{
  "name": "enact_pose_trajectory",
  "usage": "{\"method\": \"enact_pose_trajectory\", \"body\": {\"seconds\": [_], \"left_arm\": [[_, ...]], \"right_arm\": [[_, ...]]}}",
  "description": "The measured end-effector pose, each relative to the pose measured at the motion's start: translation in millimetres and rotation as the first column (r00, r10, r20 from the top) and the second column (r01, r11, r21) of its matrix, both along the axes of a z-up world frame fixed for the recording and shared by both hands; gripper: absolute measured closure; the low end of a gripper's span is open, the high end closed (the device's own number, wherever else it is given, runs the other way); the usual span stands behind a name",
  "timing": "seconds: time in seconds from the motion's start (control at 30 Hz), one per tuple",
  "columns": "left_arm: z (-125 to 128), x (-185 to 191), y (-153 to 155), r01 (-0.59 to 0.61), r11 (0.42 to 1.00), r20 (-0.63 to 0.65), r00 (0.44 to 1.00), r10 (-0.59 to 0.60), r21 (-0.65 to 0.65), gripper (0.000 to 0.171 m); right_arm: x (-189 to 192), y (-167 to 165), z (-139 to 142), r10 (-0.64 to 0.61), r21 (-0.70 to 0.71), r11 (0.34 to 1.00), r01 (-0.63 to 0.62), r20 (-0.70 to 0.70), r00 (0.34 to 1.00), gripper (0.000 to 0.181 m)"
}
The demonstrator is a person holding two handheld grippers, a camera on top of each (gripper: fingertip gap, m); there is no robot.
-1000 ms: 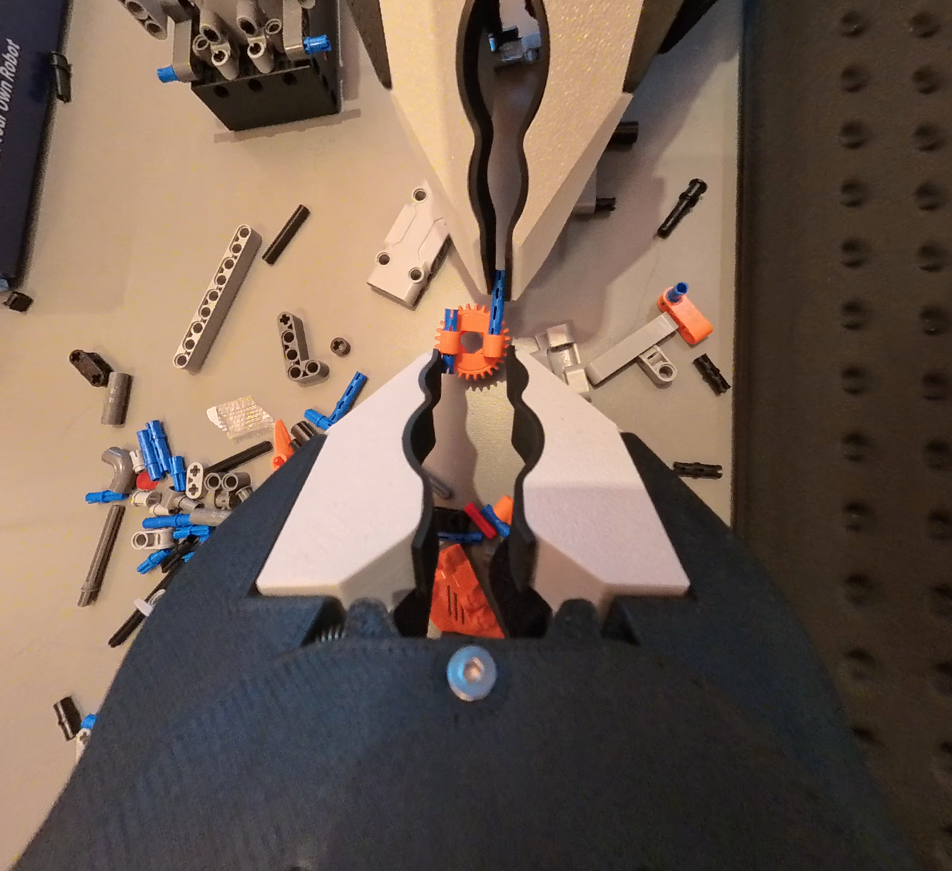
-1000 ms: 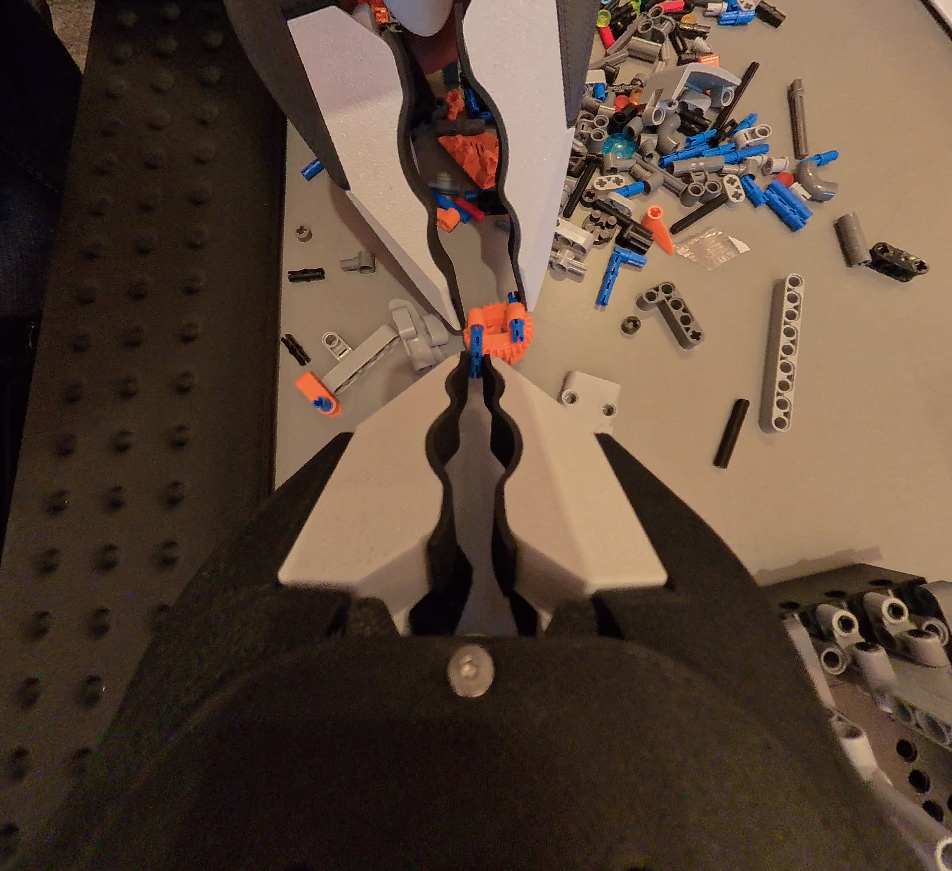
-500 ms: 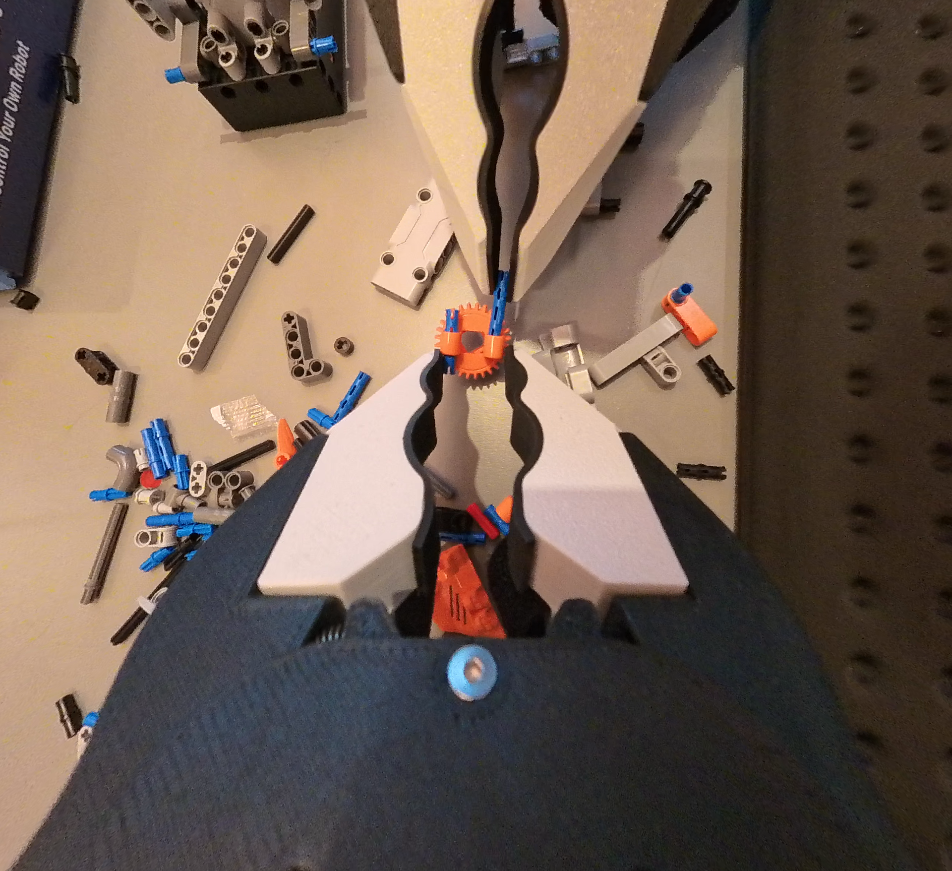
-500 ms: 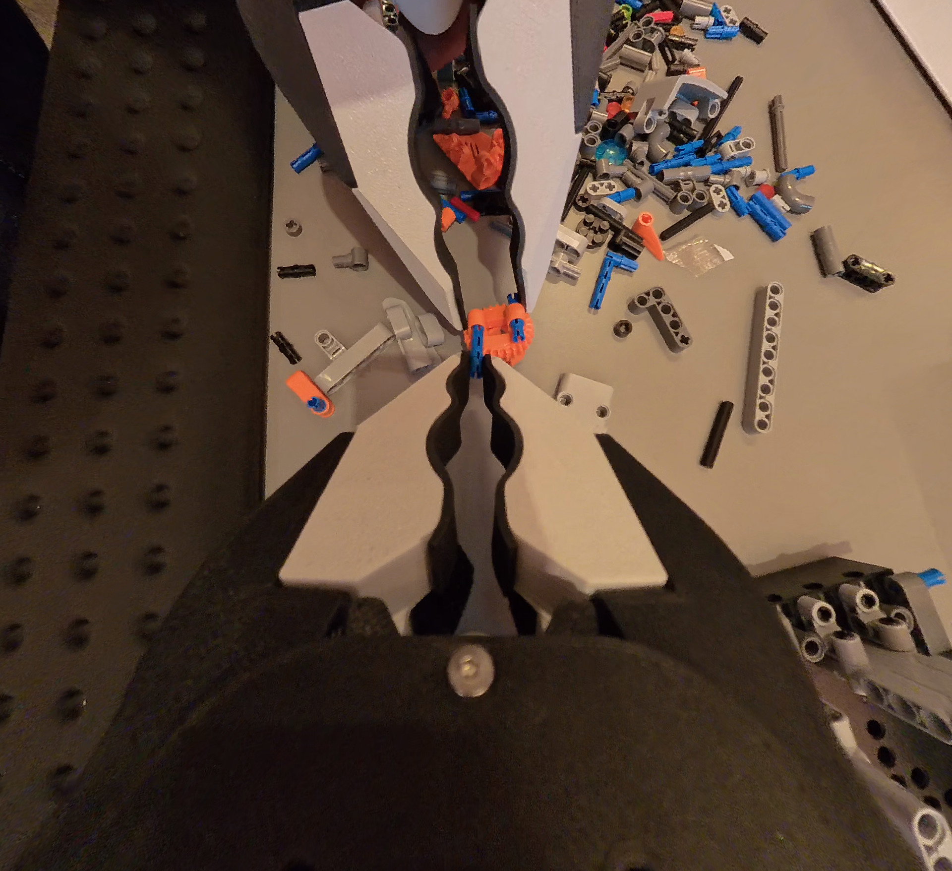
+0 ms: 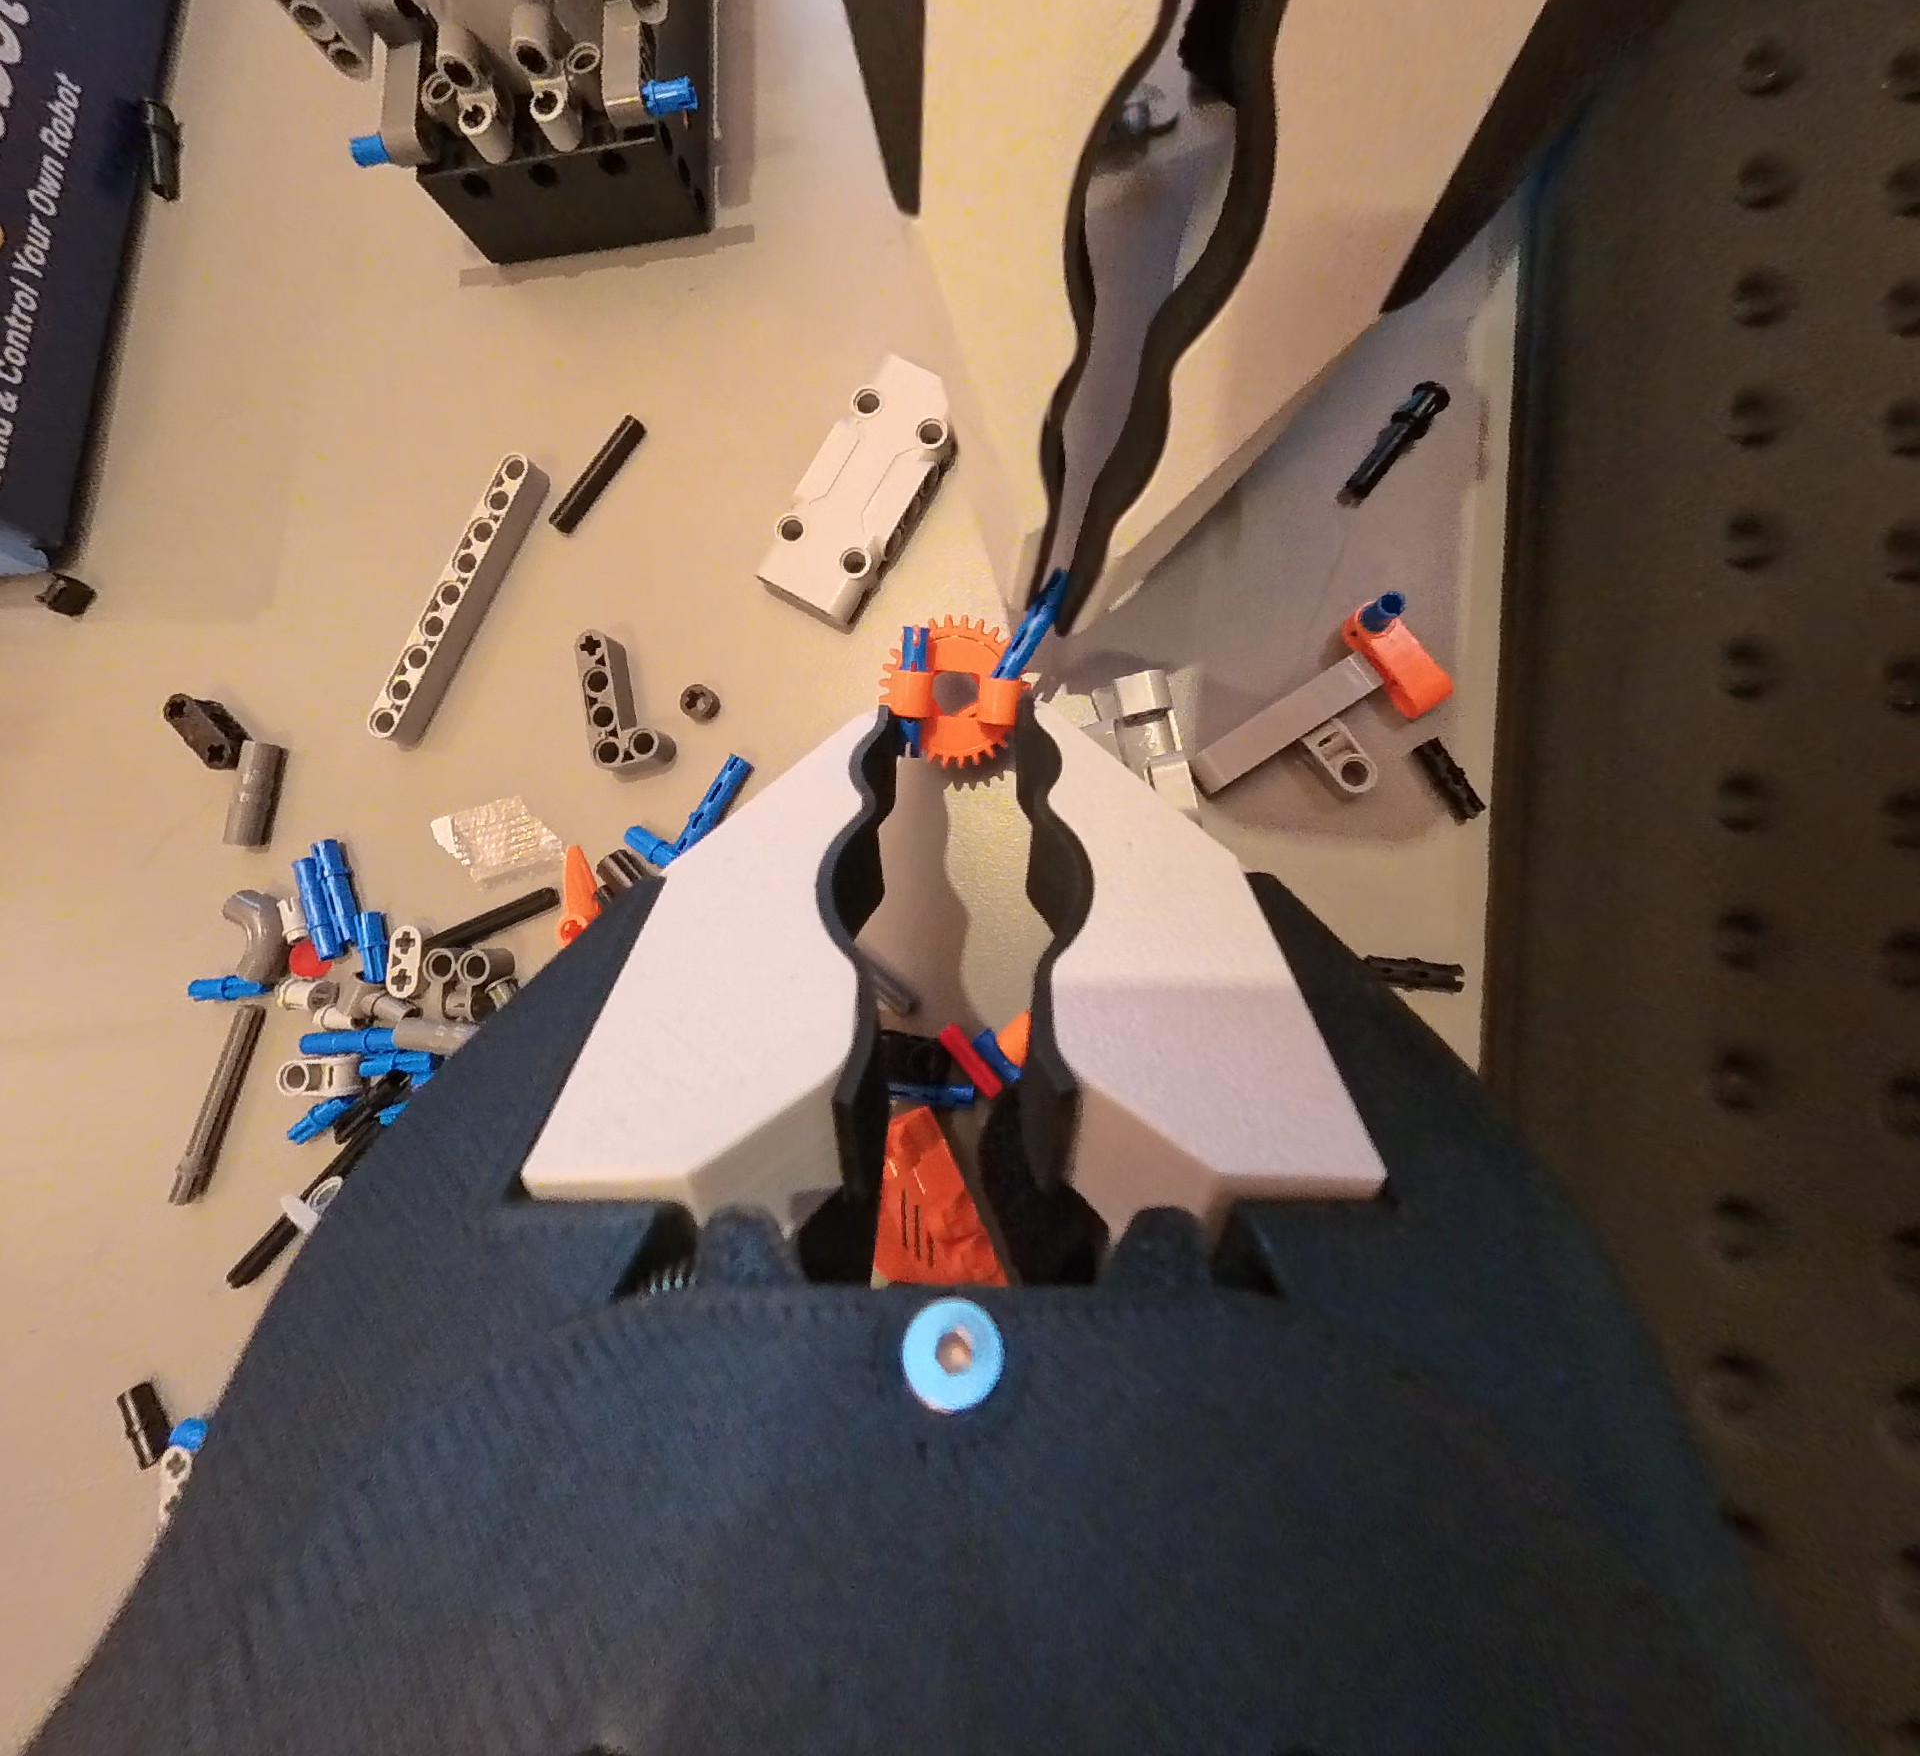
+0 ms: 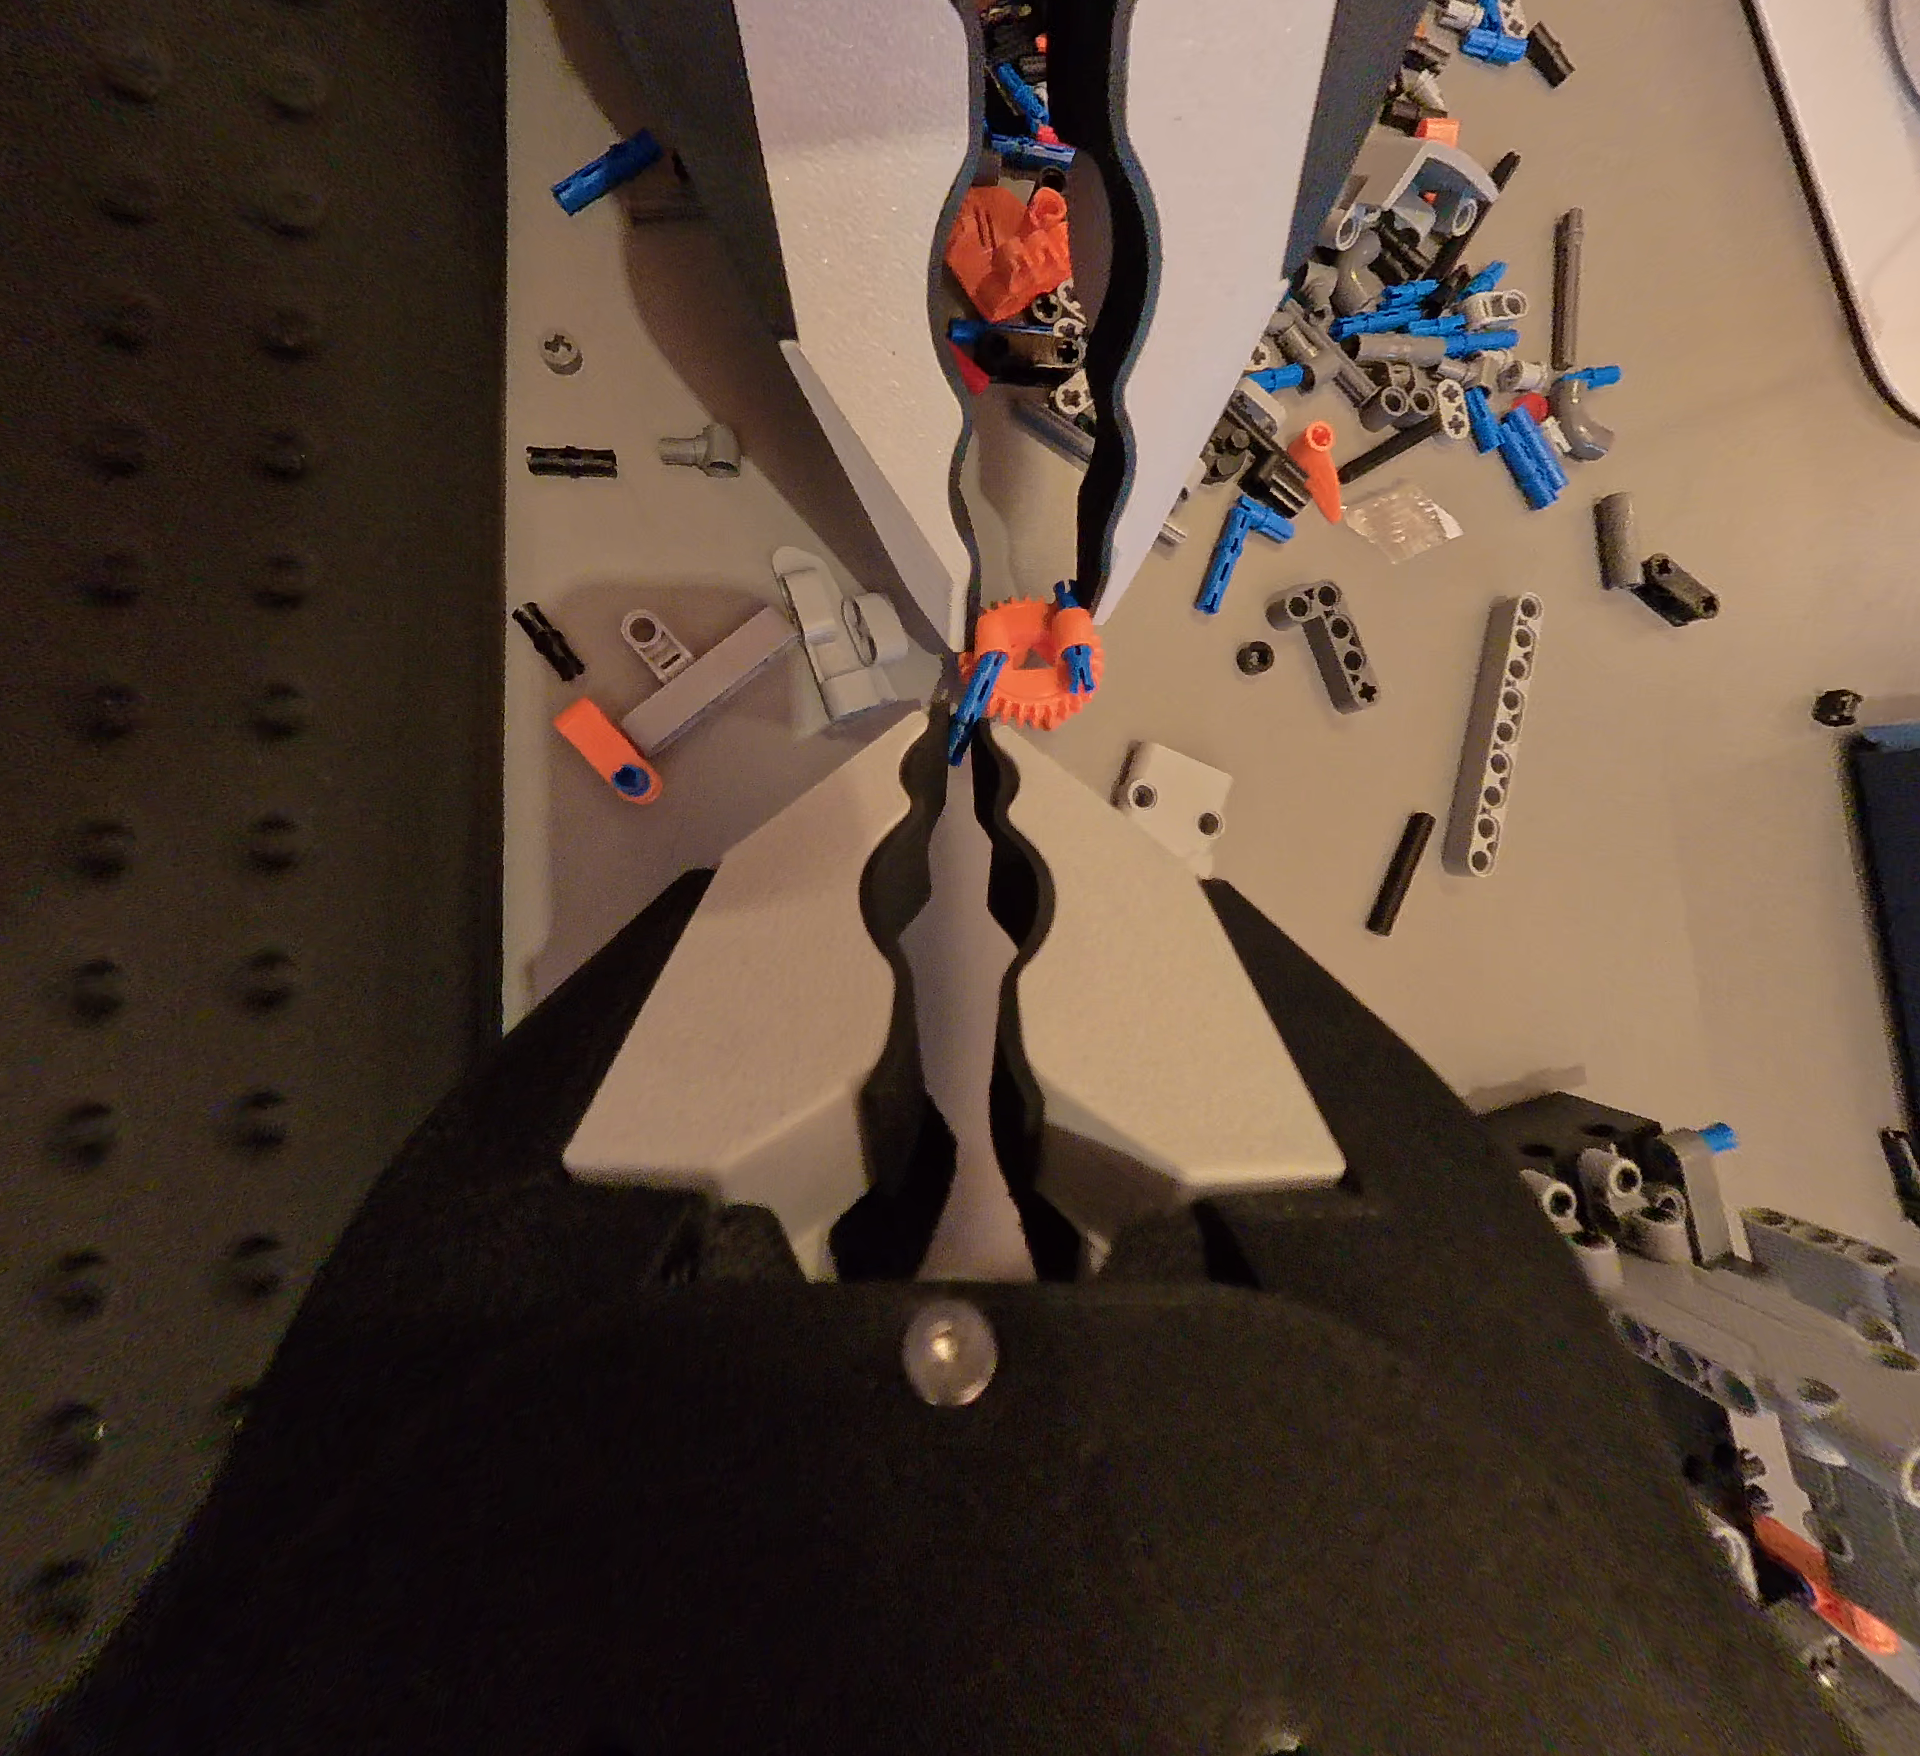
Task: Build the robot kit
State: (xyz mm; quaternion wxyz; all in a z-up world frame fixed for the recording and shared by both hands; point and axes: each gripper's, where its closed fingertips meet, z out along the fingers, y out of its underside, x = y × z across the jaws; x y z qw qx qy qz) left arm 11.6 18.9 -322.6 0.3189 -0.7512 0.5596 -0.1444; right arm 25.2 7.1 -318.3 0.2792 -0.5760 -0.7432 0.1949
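Beige tabletop (image 5: 312, 376) carries scattered building-set parts, with a dark studded mat (image 5: 1745, 563) along its right edge in the left wrist view. Held above it, the left gripper (image 5: 958, 719) has its jaws clamped on an orange gear (image 5: 948, 690), which sits between the two fingertips just above the table. Two blue pins run through the gear's clips. The right gripper (image 6: 964, 738) comes in from the far side, jaws pinched together on the outer end of one blue pin (image 6: 975, 696), whose other end sits in the gear.

Left of the gear lie a grey panel piece (image 5: 857, 506), a long grey perforated beam (image 5: 459, 600), a short black axle (image 5: 596, 472) and a small grey L-shaped beam (image 5: 613, 704). Nearer, at the left, spreads a heap of blue pins and grey connectors (image 5: 353, 989). To the right lies a grey beam with an orange connector (image 5: 1397, 662). Far left stands a black and grey partly built model (image 5: 540, 44), beside a dark blue box (image 5: 62, 179).
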Motion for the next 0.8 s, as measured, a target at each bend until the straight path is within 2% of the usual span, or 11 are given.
{"method": "enact_pose_trajectory", "body": {"seconds": [0.17, 0.23, 0.43, 0.63, 0.8], "left_arm": [[2, 7, -3, 0.025, 0.999, -0.009, 1.0, -0.025, 0.025, 0.151], [0, 5, -1, 0.026, 0.998, -0.053, 0.998, -0.023, 0.056, 0.151], [0, 3, -1, 0.02, 0.999, -0.035, 0.999, -0.019, 0.028, 0.151], [9, 3, 0, 0.054, 0.986, -0.076, 0.996, -0.042, 0.16, 0.143], [21, 17, -13, 0.167, 0.945, -0.103, 0.984, -0.143, 0.28, 0.157]], "right_arm": [[-1, -10, -4, 0.061, -0.015, 0.998, -0.06, 0.027, 0.998, 0.181], [1, -7, -1, 0.05, -0.021, 0.999, -0.049, 0.012, 0.999, 0.181], [5, -3, 0, 0.021, -0.08, 0.997, -0.021, -0.004, 1.0, 0.18], [6, -2, 9, -0.001, -0.215, 0.977, -0.014, -0.067, 0.998, 0.18], [7, -4, 15, -0.007, -0.284, 0.959, -0.021, -0.097, 0.995, 0.179]]}}
